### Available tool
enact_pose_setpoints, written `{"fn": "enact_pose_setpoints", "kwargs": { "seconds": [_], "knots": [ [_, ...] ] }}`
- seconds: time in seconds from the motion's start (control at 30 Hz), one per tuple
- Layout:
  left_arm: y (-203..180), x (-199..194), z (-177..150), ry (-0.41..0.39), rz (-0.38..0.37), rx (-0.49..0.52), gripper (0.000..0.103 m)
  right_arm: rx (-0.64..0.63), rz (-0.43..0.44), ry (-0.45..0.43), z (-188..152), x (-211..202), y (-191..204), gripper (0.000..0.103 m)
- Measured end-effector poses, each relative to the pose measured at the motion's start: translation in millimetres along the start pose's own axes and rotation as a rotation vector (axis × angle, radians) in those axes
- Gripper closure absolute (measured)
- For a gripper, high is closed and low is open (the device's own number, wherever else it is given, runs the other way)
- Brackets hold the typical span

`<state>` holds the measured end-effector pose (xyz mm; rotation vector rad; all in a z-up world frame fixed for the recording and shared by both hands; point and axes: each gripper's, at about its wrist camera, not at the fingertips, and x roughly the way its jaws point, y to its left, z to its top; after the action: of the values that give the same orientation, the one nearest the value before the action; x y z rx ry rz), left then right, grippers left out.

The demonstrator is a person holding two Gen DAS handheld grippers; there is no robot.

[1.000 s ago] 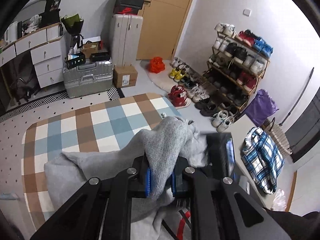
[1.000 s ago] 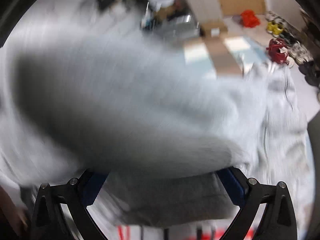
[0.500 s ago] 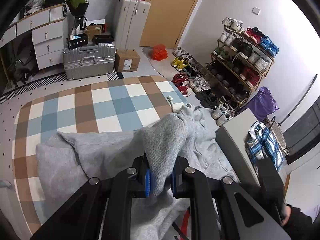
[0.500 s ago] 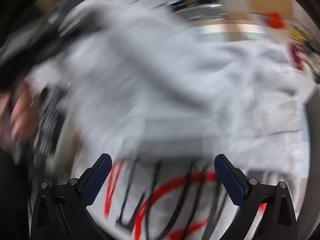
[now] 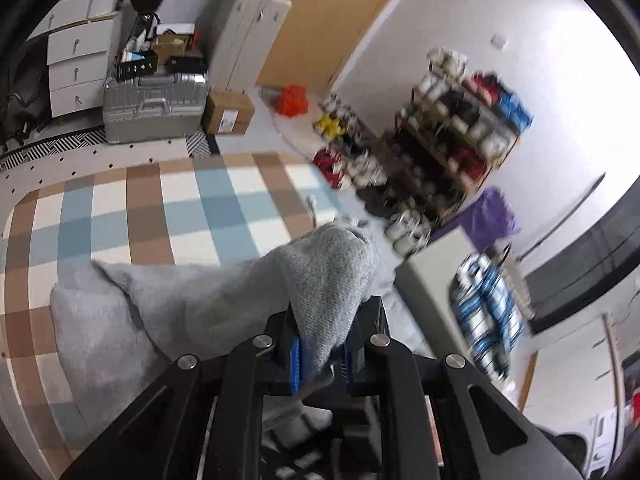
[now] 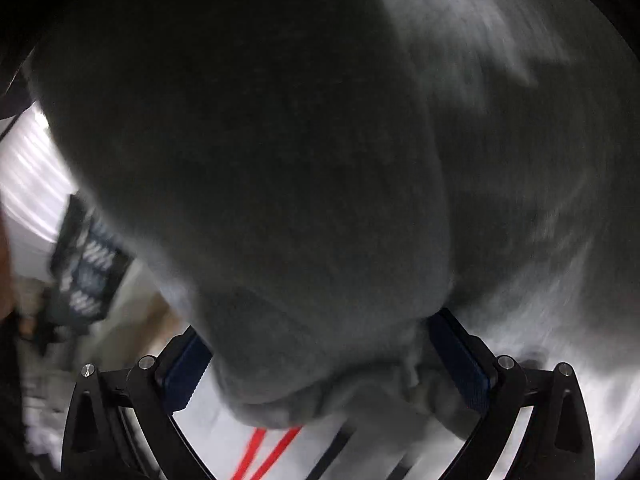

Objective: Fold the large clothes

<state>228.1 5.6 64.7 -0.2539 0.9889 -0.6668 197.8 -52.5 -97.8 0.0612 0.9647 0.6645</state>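
My left gripper (image 5: 320, 360) is clenched on a fold of the grey garment (image 5: 192, 304), which trails ahead. My right gripper (image 6: 326, 364) stands wide; the garment bulges between its jaws, grip unclear.

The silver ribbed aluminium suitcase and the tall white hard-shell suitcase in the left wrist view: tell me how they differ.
The silver ribbed aluminium suitcase lies flat on the floor, while the tall white hard-shell suitcase stands upright behind it. The silver one is metallic grey with clasps and a handle facing the camera; the white one is matte and pale. The silver one carries boxes on its top; the white one carries dark boxes stacked higher. Both have ribbed shells and sit near the wooden door.
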Motion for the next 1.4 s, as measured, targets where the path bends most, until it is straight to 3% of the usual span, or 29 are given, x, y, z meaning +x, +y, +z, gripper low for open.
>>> {"fn": "enact_pose_setpoints", "kwargs": {
  "seconds": [0.13, 0.17, 0.27, 0.33, 0.4, 0.5, 0.57, 0.67, 0.73, 0.87, 1.0, 1.07, 1.17, 1.27, 1.3, 1.4],
  "knots": [
    [2.0, -5.8, 2.5, -0.031, -0.035, -0.021, 0.093, -0.05, -0.106, -0.183, 7.2, -15.6, 1.6, 0.0],
    [2.1, -3.5, -1.0, -0.029, -0.023, -0.017, 0.093, -0.034, -0.121, -0.171, 3.4, -12.6, -0.9, 0.0],
    [4.6, 5.7, -25.4, -0.01, -0.008, 0.013, 0.093, 0.003, 0.008, 0.023, -18.6, 0.6, 4.3, 0.0],
    [7.0, 11.5, -48.9, 0.005, -0.027, 0.021, 0.093, 0.005, 0.062, 0.13, -47.2, -9.8, 3.4, 0.0],
    [3.4, 13.8, -67.0, 0.008, -0.035, 0.042, 0.093, 0.016, 0.113, 0.169, -85.0, -35.3, -5.0, 0.0],
    [-16.4, 23.2, -103.1, 0.0, 0.026, 0.174, 0.093, 0.088, 0.151, 0.171, -131.6, -77.5, -32.5, 0.0],
    [-31.8, 34.5, -127.1, 0.006, 0.075, 0.282, 0.093, 0.173, 0.168, 0.159, -143.0, -98.8, -50.9, 0.0],
    [-43.3, 57.1, -158.3, 0.074, 0.109, 0.393, 0.091, 0.258, 0.134, 0.089, -138.3, -133.7, -73.8, 0.0],
    [-38.8, 71.0, -170.0, 0.135, 0.129, 0.412, 0.091, 0.279, 0.099, 0.046, -130.6, -152.5, -81.4, 0.0],
    [-20.0, 80.8, -180.0, 0.208, 0.101, 0.341, 0.091, 0.281, 0.051, -0.06, -96.0, -173.4, -77.6, 0.0],
    [-16.1, 74.0, -182.9, 0.238, 0.072, 0.315, 0.091, 0.27, 0.021, -0.098, -50.6, -142.9, -42.5, 0.0],
    [-12.9, 61.4, -180.9, 0.248, 0.043, 0.314, 0.091, 0.248, -0.001, -0.061, -37.8, -113.8, -28.9, 0.0],
    [-9.8, 35.7, -184.1, 0.213, -0.035, 0.302, 0.091, 0.226, -0.006, 0.084, -55.5, -58.8, -20.3, 0.0],
    [7.2, 5.7, -179.4, 0.113, -0.143, 0.193, 0.088, 0.322, 0.116, 0.206, -88.6, -24.1, -40.9, 0.0],
    [15.8, -3.3, -174.9, 0.072, -0.17, 0.143, 0.088, 0.331, 0.15, 0.109, -99.3, -29.0, -45.2, 0.0],
    [36.2, -15.7, -159.0, -0.011, -0.198, 0.028, 0.088, 0.453, 0.277, 0.056, -108.9, -41.9, -63.2, 0.0]
  ]
}}
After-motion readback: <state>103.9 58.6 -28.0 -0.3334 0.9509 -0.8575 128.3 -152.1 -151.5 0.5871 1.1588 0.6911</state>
